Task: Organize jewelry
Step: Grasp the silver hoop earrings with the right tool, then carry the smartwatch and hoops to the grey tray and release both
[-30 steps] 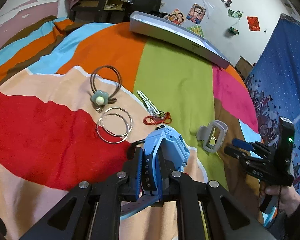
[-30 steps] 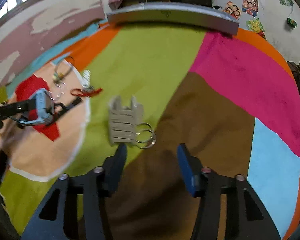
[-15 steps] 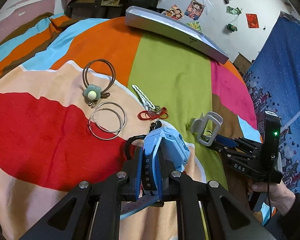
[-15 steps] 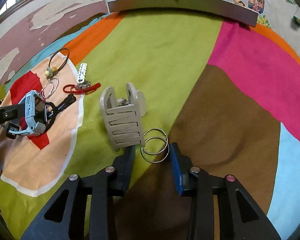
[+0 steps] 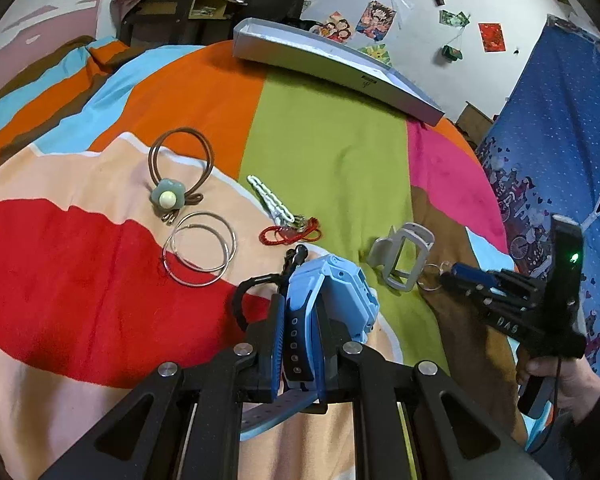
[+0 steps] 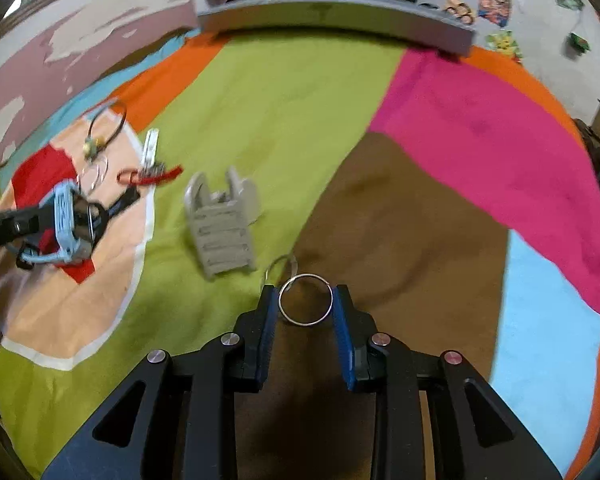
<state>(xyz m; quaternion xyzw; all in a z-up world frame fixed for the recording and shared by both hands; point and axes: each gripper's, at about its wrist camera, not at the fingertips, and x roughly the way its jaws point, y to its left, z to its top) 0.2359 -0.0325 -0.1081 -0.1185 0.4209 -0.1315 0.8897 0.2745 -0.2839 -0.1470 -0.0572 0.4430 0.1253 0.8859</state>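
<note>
My left gripper [image 5: 300,344] is shut on a blue watch [image 5: 332,296] by its strap, just above the bedspread. My right gripper [image 6: 306,300] is shut on a silver ring [image 6: 306,278], one of a linked pair; the second ring [image 6: 280,266] hangs ahead of it. The right gripper also shows in the left wrist view [image 5: 456,270], just right of a grey slotted stand [image 5: 404,256]. On the bedspread lie two large silver hoops [image 5: 198,252], a brown hair tie with a flower [image 5: 172,188], a white chain clip [image 5: 270,200] and a red cord [image 5: 292,234].
A long grey box [image 5: 332,64] lies at the bed's far edge. A blue patterned curtain [image 5: 548,168] hangs at the right. A dark desk and chair [image 5: 204,12] stand behind the bed. The grey stand [image 6: 220,232] lies left of my right gripper.
My right gripper moved down to the small rings, closed on them and lifted one ring off the spread. The left gripper kept holding the watch, almost still.
</note>
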